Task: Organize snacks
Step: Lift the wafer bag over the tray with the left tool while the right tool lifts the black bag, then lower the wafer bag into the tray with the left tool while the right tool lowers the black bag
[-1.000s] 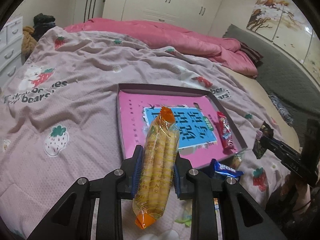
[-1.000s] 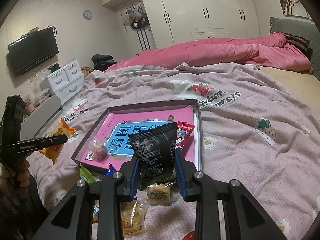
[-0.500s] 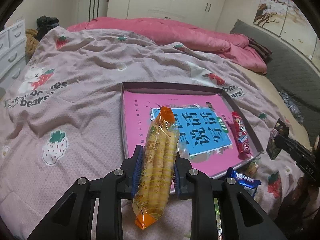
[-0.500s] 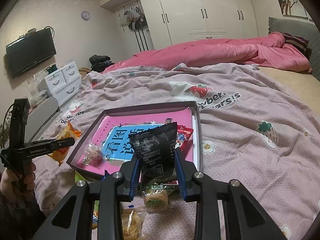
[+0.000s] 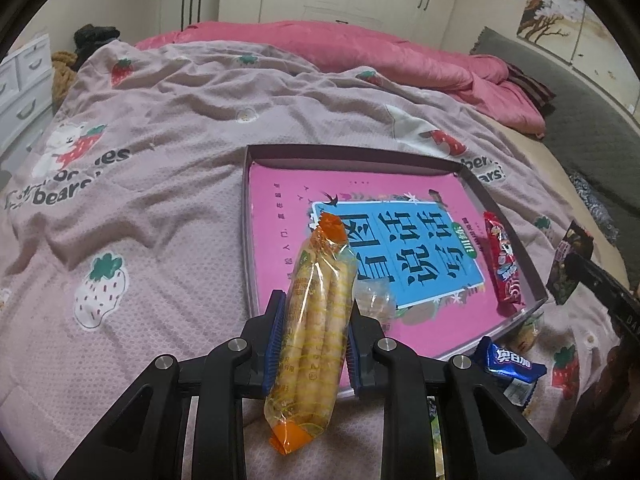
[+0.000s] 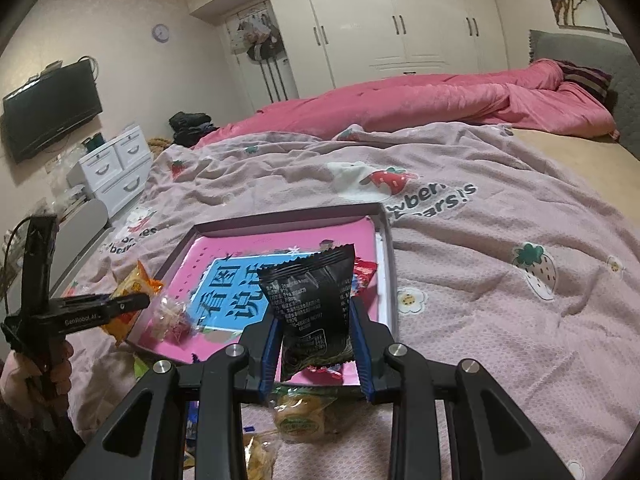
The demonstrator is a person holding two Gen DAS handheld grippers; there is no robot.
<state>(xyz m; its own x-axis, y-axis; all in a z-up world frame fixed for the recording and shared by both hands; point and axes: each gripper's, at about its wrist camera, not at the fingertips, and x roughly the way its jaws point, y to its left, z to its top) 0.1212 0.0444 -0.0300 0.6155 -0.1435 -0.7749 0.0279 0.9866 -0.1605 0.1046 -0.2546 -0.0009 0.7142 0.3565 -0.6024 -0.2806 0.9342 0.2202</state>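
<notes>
Left gripper (image 5: 312, 344) has dropped nearer the pink box (image 5: 500, 196) on the bed, fingers clamped on the egg-roll packet (image 5: 316, 316) as before. Right gripper (image 6: 316, 348) holds steady, fingers squeezing the black snack pouch (image 6: 312, 304) above the box's near edge.

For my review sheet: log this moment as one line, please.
left gripper: shut on yellow wafer-roll pack | right gripper: shut on black snack pouch | pink tray: holds red snack bar
</notes>
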